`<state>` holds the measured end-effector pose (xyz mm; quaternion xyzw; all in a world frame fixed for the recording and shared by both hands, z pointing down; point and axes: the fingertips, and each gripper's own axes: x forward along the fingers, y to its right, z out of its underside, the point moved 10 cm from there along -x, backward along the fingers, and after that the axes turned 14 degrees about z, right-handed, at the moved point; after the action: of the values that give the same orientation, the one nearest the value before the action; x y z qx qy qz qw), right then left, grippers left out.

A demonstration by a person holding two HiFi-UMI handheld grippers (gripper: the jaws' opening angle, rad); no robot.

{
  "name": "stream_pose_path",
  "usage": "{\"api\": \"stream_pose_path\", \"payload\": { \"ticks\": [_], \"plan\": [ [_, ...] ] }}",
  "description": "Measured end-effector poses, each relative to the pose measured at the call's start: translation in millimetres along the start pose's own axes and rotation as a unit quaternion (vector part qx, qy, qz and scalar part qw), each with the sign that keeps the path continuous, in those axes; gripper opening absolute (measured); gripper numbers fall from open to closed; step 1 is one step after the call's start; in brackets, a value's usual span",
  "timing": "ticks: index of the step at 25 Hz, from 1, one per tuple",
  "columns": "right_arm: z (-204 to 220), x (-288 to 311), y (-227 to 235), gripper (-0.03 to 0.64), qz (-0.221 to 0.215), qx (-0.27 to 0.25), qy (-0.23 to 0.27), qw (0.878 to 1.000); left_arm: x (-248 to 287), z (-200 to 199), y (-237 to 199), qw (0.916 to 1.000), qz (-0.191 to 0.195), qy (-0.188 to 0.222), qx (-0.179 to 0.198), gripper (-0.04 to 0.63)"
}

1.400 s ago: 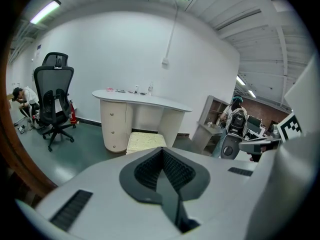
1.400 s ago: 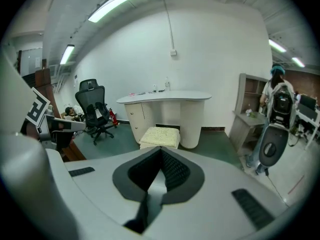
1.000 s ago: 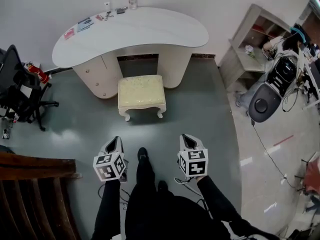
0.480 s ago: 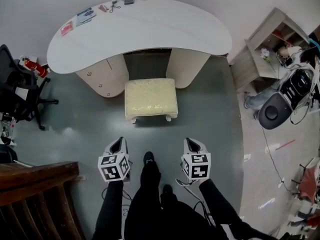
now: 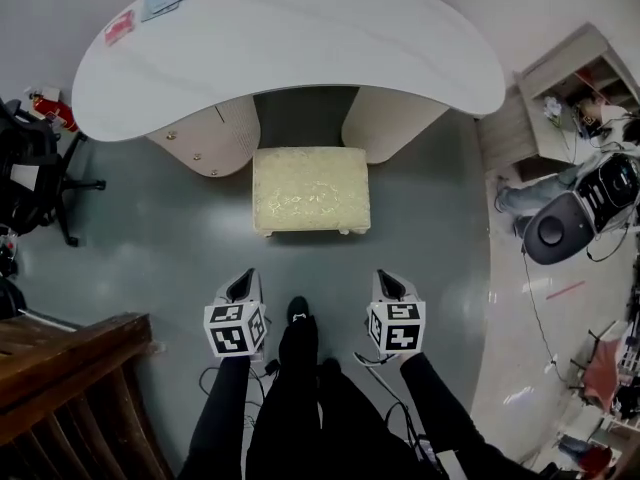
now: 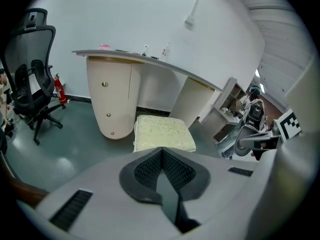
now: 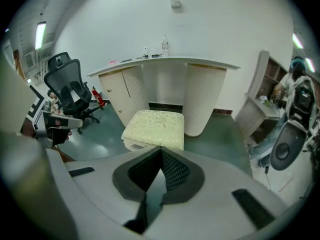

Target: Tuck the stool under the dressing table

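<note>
Left claw: You are holding the left gripper [image 5: 241,283] with its jaws pressed together, gripping nothing.
Right claw: You are holding the right gripper [image 5: 390,282] the same way, jaws closed on nothing, level with the left one.
Your legs: Your feet [image 5: 298,313] are standing between the two grippers.
Open room: Bare grey floor [image 5: 160,233] is lying between the grippers and the stool, and running on past the stool at 9 and 3 o'clock.
Stool: The cream-cushioned stool [image 5: 310,190] is standing at 12 o'clock, well apart from both grippers, at 1 o'clock from the left one and 11 o'clock from the right.
Stool and table: Its far edge is sitting at the mouth of the kneehole [image 5: 300,118], and most of the seat is showing in front of the dressing table [image 5: 290,43].
Edges: The two pedestals are flanking the kneehole, with the drawer pedestal [image 5: 215,143] at 11 o'clock of the stool and the plain one [image 5: 395,128] at 1 o'clock.
Near clutter: A wooden rail [image 5: 70,358] is lying at your 8 o'clock.
Far clutter: An office chair [image 5: 30,173] is standing at 10 o'clock, and a shelf unit [image 5: 570,83] and a round grey machine [image 5: 558,228] are standing at 2 to 3 o'clock, all clear of the stool.
</note>
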<state>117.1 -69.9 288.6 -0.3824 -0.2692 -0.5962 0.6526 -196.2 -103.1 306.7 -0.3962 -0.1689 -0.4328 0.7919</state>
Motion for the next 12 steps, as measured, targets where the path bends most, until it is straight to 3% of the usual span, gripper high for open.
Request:
{"api": "stream_pose_path", "payload": {
  "ticks": [12],
  "plan": [
    [74,94,-2,0.005,0.007,-0.010,-0.006,1.000,73,73,-54,0.9999,-0.012,-0.003,0.010,0.008]
  ]
}}
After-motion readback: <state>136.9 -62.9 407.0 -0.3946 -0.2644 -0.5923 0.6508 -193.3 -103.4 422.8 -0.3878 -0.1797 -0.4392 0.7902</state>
